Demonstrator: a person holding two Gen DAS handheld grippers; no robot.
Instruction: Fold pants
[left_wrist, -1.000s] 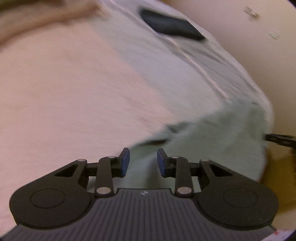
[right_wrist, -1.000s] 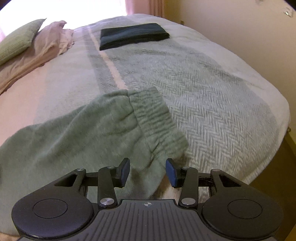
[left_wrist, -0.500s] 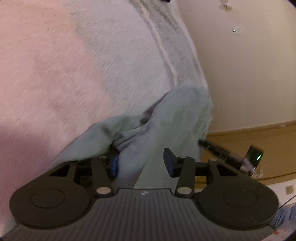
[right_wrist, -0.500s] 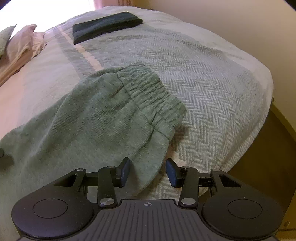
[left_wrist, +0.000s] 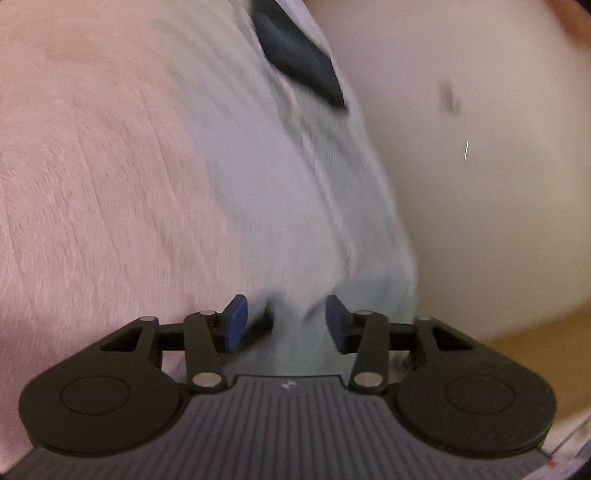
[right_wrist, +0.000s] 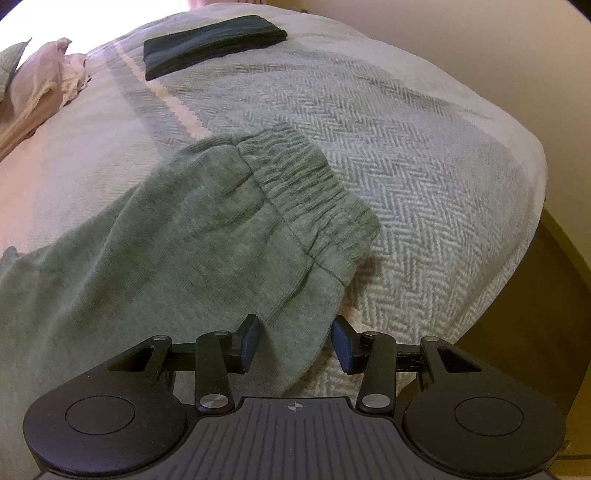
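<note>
Green sweatpants (right_wrist: 184, 240) lie spread on the bed, their ribbed elastic band (right_wrist: 306, 192) toward the right edge. My right gripper (right_wrist: 295, 343) hovers low over the near corner of the cloth. Its jaws stand apart with the fabric edge between them, and the pads do not press on it. The left wrist view is blurred by motion. There my left gripper (left_wrist: 284, 325) has a pale green fold of the pants (left_wrist: 295, 343) between its blue pads (left_wrist: 232, 325). Its jaws are closing, with a gap still on both sides.
A grey-green herringbone blanket (right_wrist: 406, 129) covers the bed, which drops off at the right edge (right_wrist: 532, 206). A dark folded garment (right_wrist: 210, 44) lies at the far end. Pink bedding (right_wrist: 37, 85) is bunched at the far left. A cream wall (left_wrist: 480, 184) stands beyond.
My left gripper's jaws widened, and it swung down and across, so the pants now show only between its fingers. The right gripper tilted slightly over the same corner, jaws unchanged.
</note>
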